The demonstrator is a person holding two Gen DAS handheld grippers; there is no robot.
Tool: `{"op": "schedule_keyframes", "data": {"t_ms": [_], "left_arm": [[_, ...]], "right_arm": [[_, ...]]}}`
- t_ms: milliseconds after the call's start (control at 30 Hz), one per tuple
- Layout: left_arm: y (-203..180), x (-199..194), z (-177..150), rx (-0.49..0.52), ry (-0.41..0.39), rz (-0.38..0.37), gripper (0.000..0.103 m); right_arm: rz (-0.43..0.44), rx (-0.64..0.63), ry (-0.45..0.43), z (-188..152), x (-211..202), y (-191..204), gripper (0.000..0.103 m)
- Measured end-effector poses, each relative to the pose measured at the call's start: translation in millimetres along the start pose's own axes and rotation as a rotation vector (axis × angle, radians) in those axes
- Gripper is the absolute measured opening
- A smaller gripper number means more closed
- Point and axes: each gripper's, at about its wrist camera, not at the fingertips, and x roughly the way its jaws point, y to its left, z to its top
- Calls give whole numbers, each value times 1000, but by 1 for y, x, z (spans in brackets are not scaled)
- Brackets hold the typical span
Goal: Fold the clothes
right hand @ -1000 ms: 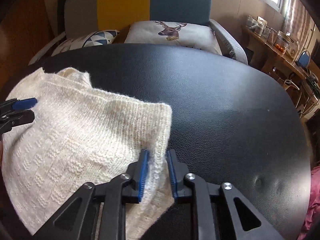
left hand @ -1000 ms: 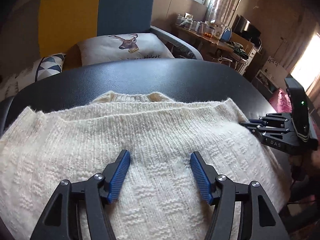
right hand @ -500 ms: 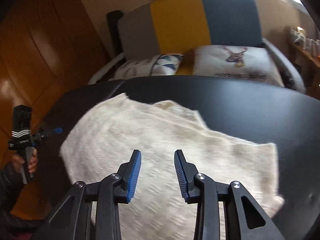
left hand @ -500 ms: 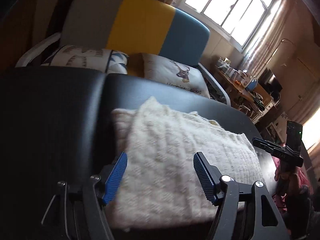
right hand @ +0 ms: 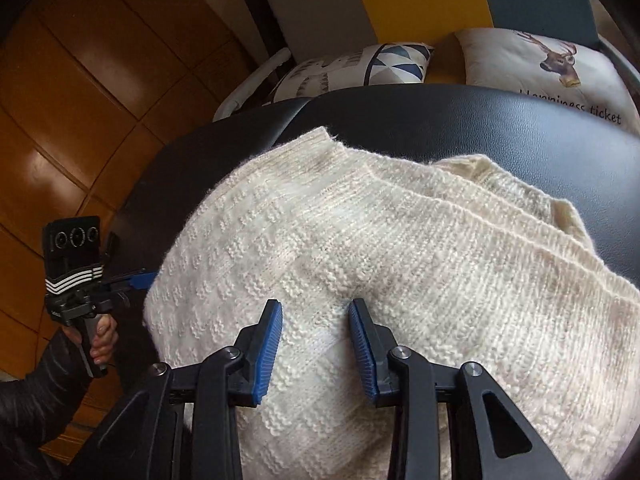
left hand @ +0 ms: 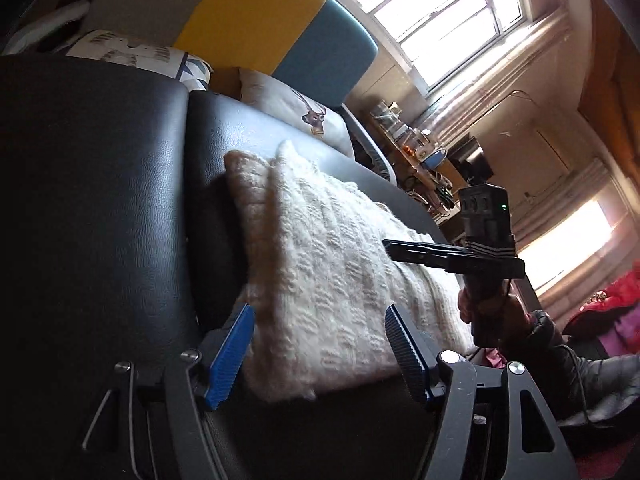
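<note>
A cream knitted sweater (left hand: 336, 280) lies folded into a thick block on the black padded table (left hand: 100, 200). It fills the right wrist view (right hand: 360, 248). My left gripper (left hand: 320, 356) is open and empty, its blue pads level with the near left edge of the sweater. My right gripper (right hand: 316, 344) is open and empty, its fingers just above the middle of the sweater. The right gripper also shows from the side in the left wrist view (left hand: 400, 248), over the sweater's right part. The left gripper shows in the right wrist view (right hand: 136, 280) at the sweater's left edge.
A sofa chair with a grey, yellow and blue back (left hand: 272, 28) stands behind the table with a deer cushion (right hand: 552, 72) and a triangle-pattern cushion (right hand: 360, 68). A cluttered side table (left hand: 416, 156) is at the far right. Wooden panels (right hand: 80, 100) are on the left.
My right gripper let go of the sweater's edge, opened and moved over its middle. My left gripper swung round to the sweater's left edge and stayed open. The sweater now lies folded.
</note>
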Motion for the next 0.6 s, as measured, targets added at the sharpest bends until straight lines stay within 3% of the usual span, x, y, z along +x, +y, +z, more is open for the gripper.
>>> {"op": "schedule_keyframes", "data": {"t_ms": [133,233,300,333,367,400,467,600], "left_arm": [[1,18,7,0,101,-127,61],[-10,23,4,31,167,-220,44],[-27,15,-5,95,173,-199,27],[-36,11,-10,129,176,-184,13],[-41,13,-19,155,198,-135,8],[-44,16,-29,179,225,-76,8],[-33,21,-45,130,250,-15,8],[-26,-6,-47,-6,123,-47,7]], "right_arm": [[101,93,-10,1,-3,-20,34],[118,95,-14,0,-4,-22,33],[100,66,-14,-2,-5,-17,33],[92,49,-16,-4,-5,-15,33],[87,30,-21,-6,-5,-12,33],[85,12,-30,-8,-4,-10,33],[90,6,-51,-11,-5,-10,33],[103,14,-71,-16,-8,-11,34]]}}
